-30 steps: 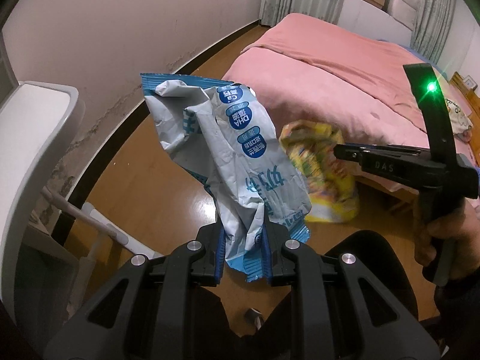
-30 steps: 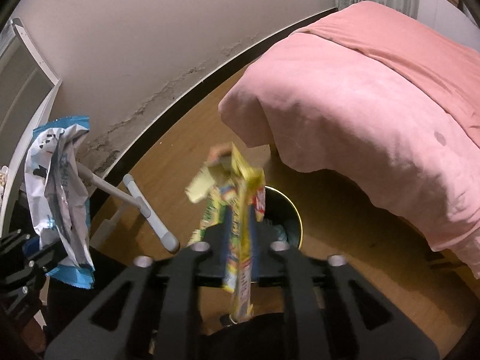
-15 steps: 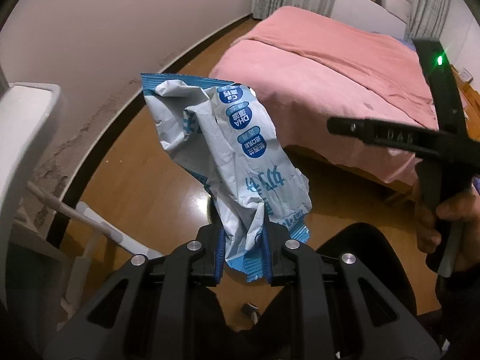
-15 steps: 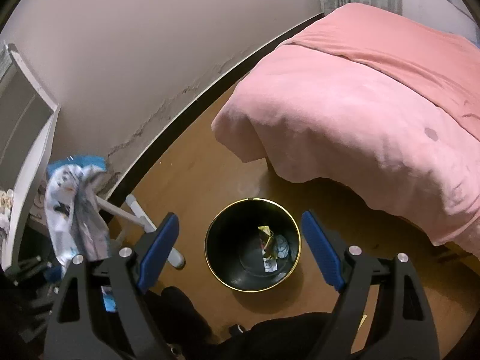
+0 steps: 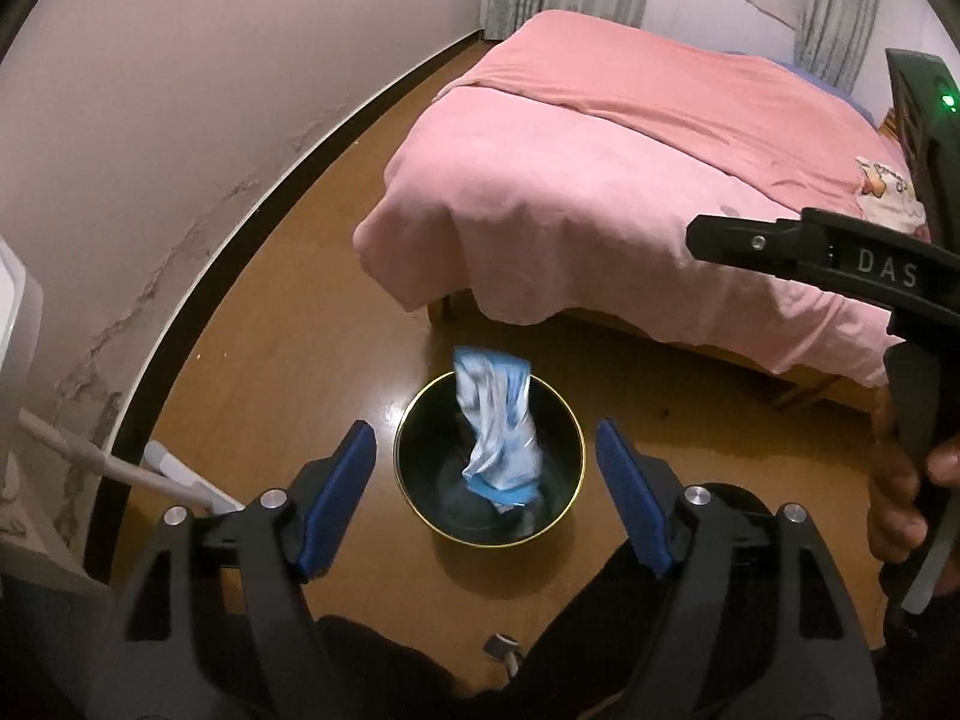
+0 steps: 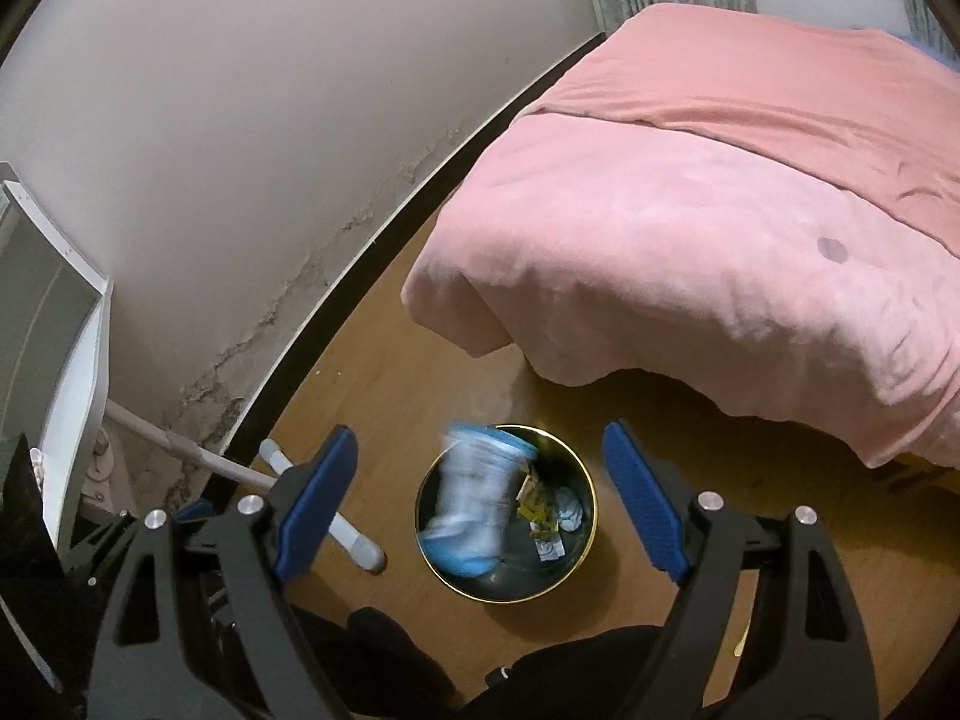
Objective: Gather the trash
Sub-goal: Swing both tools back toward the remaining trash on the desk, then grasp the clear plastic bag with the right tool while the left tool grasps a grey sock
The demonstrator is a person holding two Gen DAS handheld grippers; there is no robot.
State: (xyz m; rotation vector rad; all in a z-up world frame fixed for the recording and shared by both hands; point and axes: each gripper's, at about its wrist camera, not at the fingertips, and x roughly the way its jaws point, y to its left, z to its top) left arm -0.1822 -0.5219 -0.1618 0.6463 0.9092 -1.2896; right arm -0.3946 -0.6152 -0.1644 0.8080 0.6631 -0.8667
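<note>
A black round bin with a gold rim stands on the wooden floor below both grippers. A blue-and-white crumpled wrapper is falling into it, blurred and free of any grip. The yellow wrapper lies at the bin's bottom among other scraps. My left gripper hangs above the bin with its jaws opening and nothing between the blue pads. My right gripper is open and empty above the bin; its black body shows at the right of the left wrist view, held by a hand.
A bed with a pink cover fills the right, its corner close to the bin. A cracked wall with a dark skirting runs along the left. A white stand's legs and white furniture sit at the left.
My left gripper opened and let go of the blue-and-white wrapper, which now drops into the bin. My right gripper had released the yellow wrapper earlier, then rose a little and rolled.
</note>
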